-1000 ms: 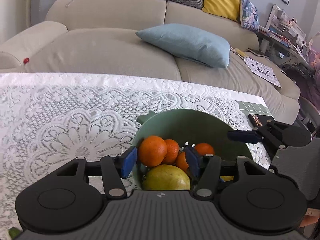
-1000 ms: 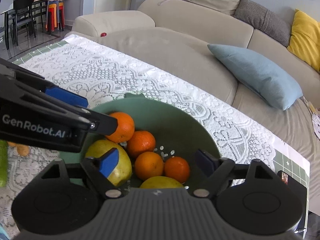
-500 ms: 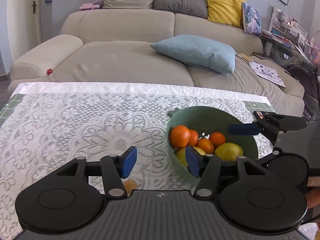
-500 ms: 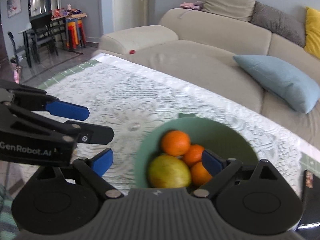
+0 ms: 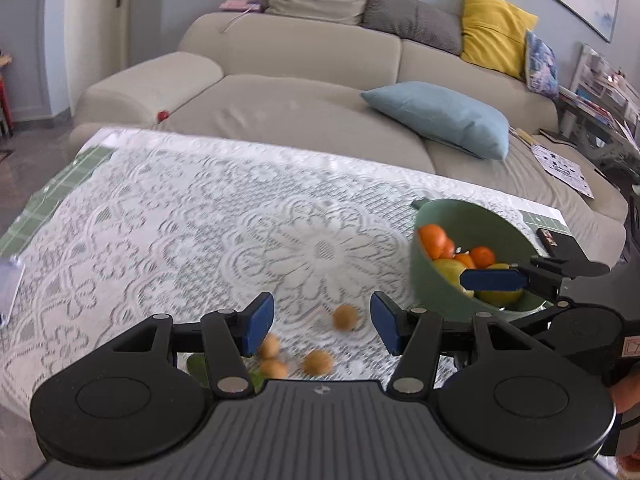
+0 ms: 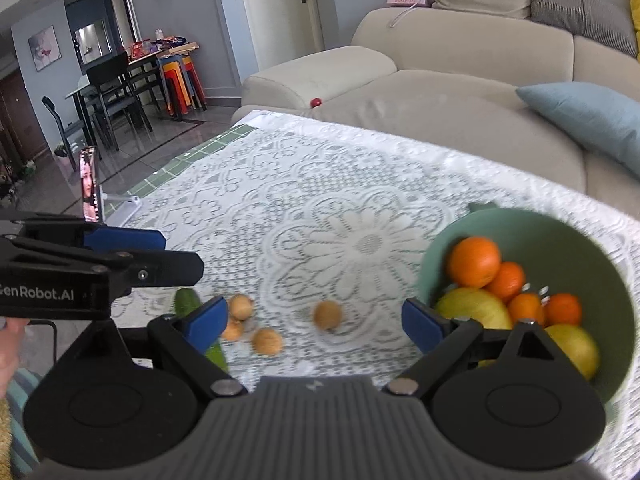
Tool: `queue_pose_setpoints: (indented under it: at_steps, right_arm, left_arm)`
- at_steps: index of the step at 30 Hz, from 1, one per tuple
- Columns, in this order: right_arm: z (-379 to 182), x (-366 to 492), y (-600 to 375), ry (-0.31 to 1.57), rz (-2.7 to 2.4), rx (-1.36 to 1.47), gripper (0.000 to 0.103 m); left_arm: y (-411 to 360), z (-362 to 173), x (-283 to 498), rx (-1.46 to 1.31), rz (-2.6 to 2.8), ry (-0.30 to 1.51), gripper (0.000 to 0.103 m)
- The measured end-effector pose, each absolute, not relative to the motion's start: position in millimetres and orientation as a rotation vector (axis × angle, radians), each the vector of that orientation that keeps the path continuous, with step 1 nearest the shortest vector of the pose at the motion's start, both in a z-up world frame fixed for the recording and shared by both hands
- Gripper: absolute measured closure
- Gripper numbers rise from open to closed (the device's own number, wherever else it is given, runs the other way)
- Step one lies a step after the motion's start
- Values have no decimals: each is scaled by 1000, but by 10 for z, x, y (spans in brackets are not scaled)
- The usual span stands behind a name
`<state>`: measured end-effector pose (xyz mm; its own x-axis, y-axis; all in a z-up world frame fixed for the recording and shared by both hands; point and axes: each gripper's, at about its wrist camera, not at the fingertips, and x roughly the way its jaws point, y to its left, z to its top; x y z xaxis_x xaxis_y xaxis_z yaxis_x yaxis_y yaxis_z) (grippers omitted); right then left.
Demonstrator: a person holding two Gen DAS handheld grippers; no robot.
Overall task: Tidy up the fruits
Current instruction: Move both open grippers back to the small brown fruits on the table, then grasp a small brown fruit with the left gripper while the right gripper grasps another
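A green bowl (image 5: 430, 286) (image 6: 560, 236) on the lace tablecloth holds several oranges (image 6: 473, 261) and yellow-green fruits (image 6: 474, 308). Several small tan round fruits (image 5: 345, 317) (image 6: 328, 315) lie loose on the cloth to the bowl's left, beside a green cucumber (image 6: 187, 301). My left gripper (image 5: 322, 326) is open and empty above the small fruits. My right gripper (image 6: 314, 322) is open and empty, near the bowl's left rim; it also shows in the left wrist view (image 5: 496, 279).
The table with the white lace cloth (image 5: 200, 220) stands before a beige sofa (image 5: 300, 92) with a blue cushion (image 5: 440, 118). A phone on a stand (image 6: 89, 184) is at the table's left edge. A dark remote (image 5: 548, 237) lies behind the bowl.
Both grippers have pulled back and to the left from over the bowl. The bowl now sits to the right, and the small tan fruits and cucumber have come into view.
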<state>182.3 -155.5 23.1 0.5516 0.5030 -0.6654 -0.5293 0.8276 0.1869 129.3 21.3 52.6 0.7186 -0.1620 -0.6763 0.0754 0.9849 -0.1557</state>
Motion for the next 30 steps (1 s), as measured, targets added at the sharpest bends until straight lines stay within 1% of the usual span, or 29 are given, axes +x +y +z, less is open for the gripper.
queue_pose_setpoints:
  at_steps: [3, 4, 6, 8, 9, 11, 14, 15, 16, 18, 19, 21, 22, 23, 30]
  right_arm:
    - [130, 1818, -1467, 797, 617, -11, 20]
    - [95, 1813, -1444, 803, 615, -8, 24]
    - [20, 1815, -1402, 821, 620, 3, 29]
    - [-46, 1824, -1372, 834, 622, 15, 39]
    - [-77, 1827, -1354, 834, 619, 15, 41]
    - [-126, 1841, -1337, 830, 610, 15, 49]
    - [-202, 1846, -1300, 820, 594, 14, 56]
    - [-229, 1844, -1285, 819, 593, 16, 57]
    - [-257, 1842, -1265, 820, 598, 17, 61]
    - [-319, 1830, -1213, 821, 605, 15, 64]
    - [-346, 1821, -1186, 820, 608, 13, 67]
    - [-397, 1819, -1126, 820, 616, 9, 69]
    - [-421, 1816, -1106, 820, 617, 9, 71]
    - [-445, 1817, -1087, 820, 618, 8, 75]
    - [-568, 1829, -1016, 812, 605, 3, 78]
  left_arm:
    - [345, 428, 1273, -139, -127, 780, 37]
    - [377, 397, 1272, -143, -123, 785, 38]
    - [440, 325, 1276, -157, -122, 796, 41]
    - [502, 243, 1293, -173, -144, 810, 47]
    - [530, 200, 1312, -187, -156, 815, 48]
    - [572, 115, 1334, -197, -168, 825, 54]
    - [616, -17, 1385, -196, -169, 832, 61]
    - [626, -59, 1406, -195, -171, 836, 62]
    - [634, -102, 1425, -196, -173, 840, 63]
    - [645, -175, 1455, -197, -181, 848, 64]
    - [645, -208, 1473, -196, -185, 853, 65]
    - [648, -263, 1507, -192, -189, 862, 66]
    - [644, -289, 1523, -187, -190, 867, 67]
    - [646, -311, 1539, -183, -190, 869, 68]
    - [629, -397, 1626, -189, -184, 878, 69]
